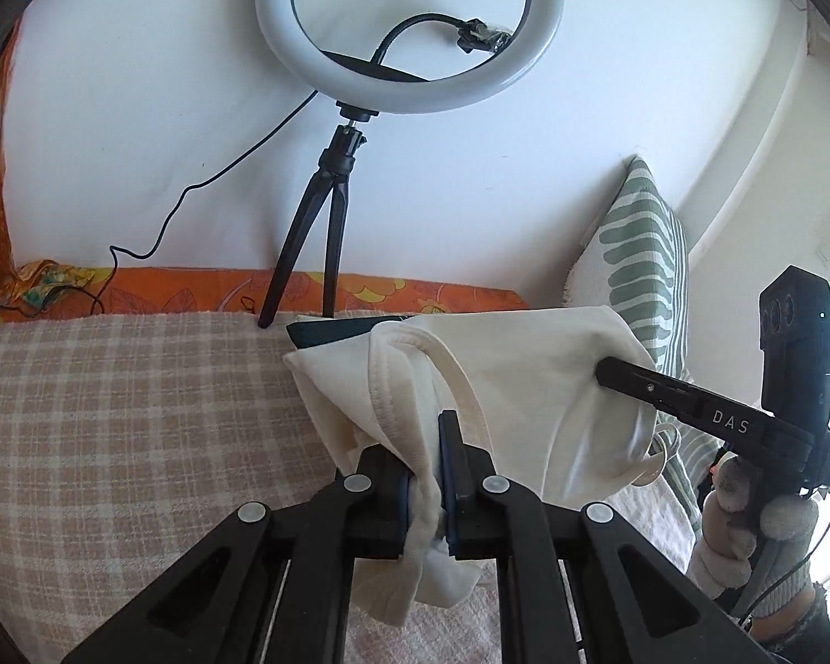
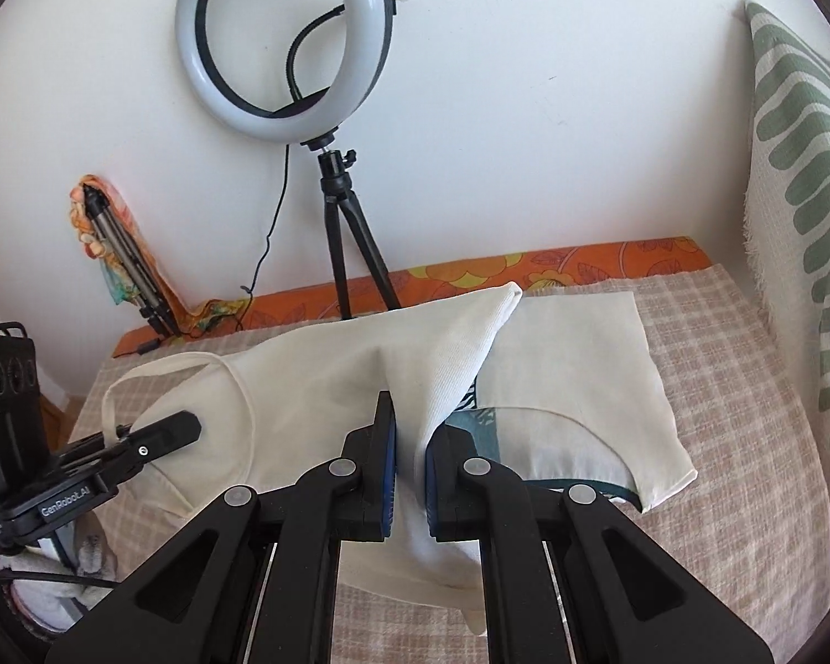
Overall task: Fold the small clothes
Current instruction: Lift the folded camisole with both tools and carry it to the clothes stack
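A cream sleeveless top (image 1: 525, 387) hangs lifted over the checked bed cover (image 1: 110, 415), stretched between both grippers. My left gripper (image 1: 423, 442) is shut on a bunched strap and edge of the top. In this view, the right gripper (image 1: 606, 368) pinches the far side of the top, held by a gloved hand (image 1: 747, 531). In the right wrist view, my right gripper (image 2: 415, 426) is shut on a fold of the top (image 2: 359, 376), and the left gripper (image 2: 191, 426) grips near the shoulder strap. Another cream piece (image 2: 581, 354) lies flat at the right over a teal patterned cloth (image 2: 470, 426).
A ring light on a black tripod (image 2: 288, 44) stands at the bed's far edge against the white wall, its cable trailing left. A green-striped pillow (image 2: 802, 193) leans at the right. A folded tripod (image 2: 122, 254) rests at the left wall. Orange sheet (image 1: 193, 288) borders the bed.
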`<state>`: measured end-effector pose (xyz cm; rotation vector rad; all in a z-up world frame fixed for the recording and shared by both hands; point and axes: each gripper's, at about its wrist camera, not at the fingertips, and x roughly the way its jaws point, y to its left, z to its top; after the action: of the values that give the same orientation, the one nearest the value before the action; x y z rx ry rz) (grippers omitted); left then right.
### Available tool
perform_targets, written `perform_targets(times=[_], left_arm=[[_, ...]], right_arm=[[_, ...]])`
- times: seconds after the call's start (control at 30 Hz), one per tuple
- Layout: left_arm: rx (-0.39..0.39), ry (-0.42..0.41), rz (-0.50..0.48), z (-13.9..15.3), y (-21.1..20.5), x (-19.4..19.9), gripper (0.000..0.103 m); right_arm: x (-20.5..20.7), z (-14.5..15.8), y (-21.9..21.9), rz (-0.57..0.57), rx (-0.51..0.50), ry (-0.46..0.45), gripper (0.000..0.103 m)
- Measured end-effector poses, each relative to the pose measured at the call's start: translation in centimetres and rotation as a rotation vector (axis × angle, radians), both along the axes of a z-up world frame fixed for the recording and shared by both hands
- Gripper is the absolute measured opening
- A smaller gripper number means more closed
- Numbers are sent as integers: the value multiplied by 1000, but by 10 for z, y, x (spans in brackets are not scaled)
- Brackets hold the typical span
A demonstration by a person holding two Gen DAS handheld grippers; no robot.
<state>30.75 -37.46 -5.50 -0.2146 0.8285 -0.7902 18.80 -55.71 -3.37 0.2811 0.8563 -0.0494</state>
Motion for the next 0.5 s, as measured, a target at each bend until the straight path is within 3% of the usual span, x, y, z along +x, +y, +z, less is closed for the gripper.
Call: perform_targets(times=[0.13, 0.37, 0.43, 0.5], left_arm=[[22, 0, -16, -6, -32, 14, 6], [43, 68, -34, -44, -61, 12, 7], [76, 80, -39, -58, -66, 8, 8], [126, 77, -60, -70, -70, 3, 15]], right_arm=[[12, -7, -24, -26, -18, 13, 7], [35, -40, -56, -44, -41, 96, 7], [38, -49, -65, -43, -36, 111, 7], [40, -59, -73, -37, -15, 121, 7]])
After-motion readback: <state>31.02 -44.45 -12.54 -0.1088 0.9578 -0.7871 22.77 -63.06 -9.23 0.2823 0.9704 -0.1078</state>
